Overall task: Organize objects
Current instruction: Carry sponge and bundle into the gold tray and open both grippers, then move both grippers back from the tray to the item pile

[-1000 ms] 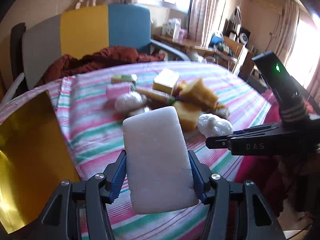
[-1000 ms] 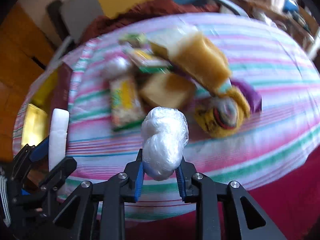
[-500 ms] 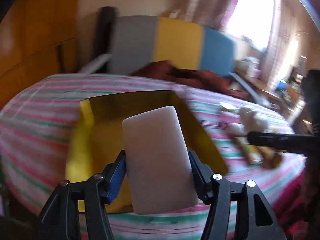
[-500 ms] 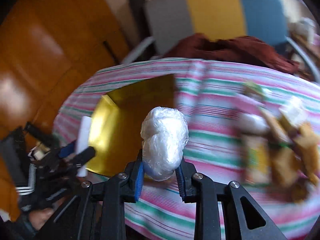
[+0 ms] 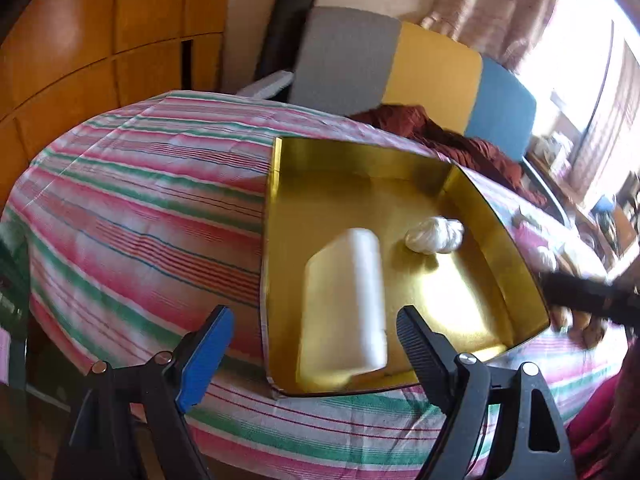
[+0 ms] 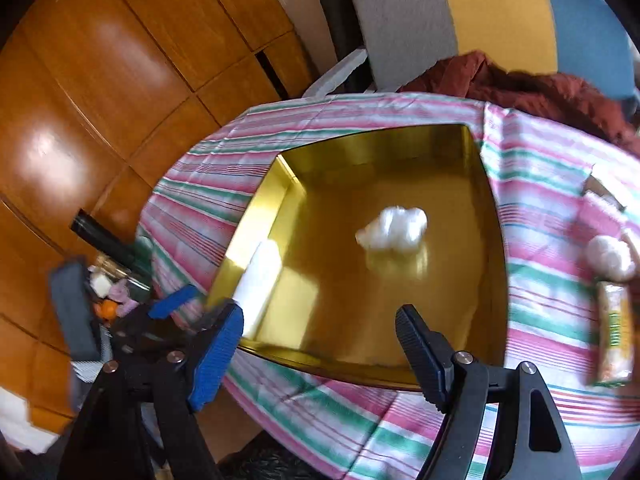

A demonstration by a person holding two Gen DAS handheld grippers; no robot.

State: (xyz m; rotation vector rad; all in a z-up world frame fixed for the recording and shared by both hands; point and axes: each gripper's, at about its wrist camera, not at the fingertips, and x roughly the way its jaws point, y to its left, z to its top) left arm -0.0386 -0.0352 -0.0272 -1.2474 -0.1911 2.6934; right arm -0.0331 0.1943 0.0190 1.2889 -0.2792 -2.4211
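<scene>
A gold tray (image 5: pixel 356 160) lies on the striped tablecloth; it also shows in the right wrist view (image 6: pixel 492 264). A white block (image 5: pixel 344 304) lies in the tray's near part, blurred; it also shows in the right wrist view (image 6: pixel 258 280). A white plastic-wrapped bundle (image 5: pixel 434 234) lies in the tray's middle, also in the right wrist view (image 6: pixel 394 228). My left gripper (image 5: pixel 314 344) is open and empty just in front of the block. My right gripper (image 6: pixel 320 344) is open and empty above the tray's near edge.
Several more items lie on the cloth right of the tray: a white bundle (image 6: pixel 610 258) and a yellow-green packet (image 6: pixel 614 340). A grey, yellow and blue chair (image 5: pixel 404 68) with a red cloth (image 5: pixel 452 140) stands behind. Wooden panels (image 6: pixel 100 80) are at left.
Both grippers swung left from the pile to the gold tray and opened. The white block and the wrapped bundle have left the jaws and now lie in the tray.
</scene>
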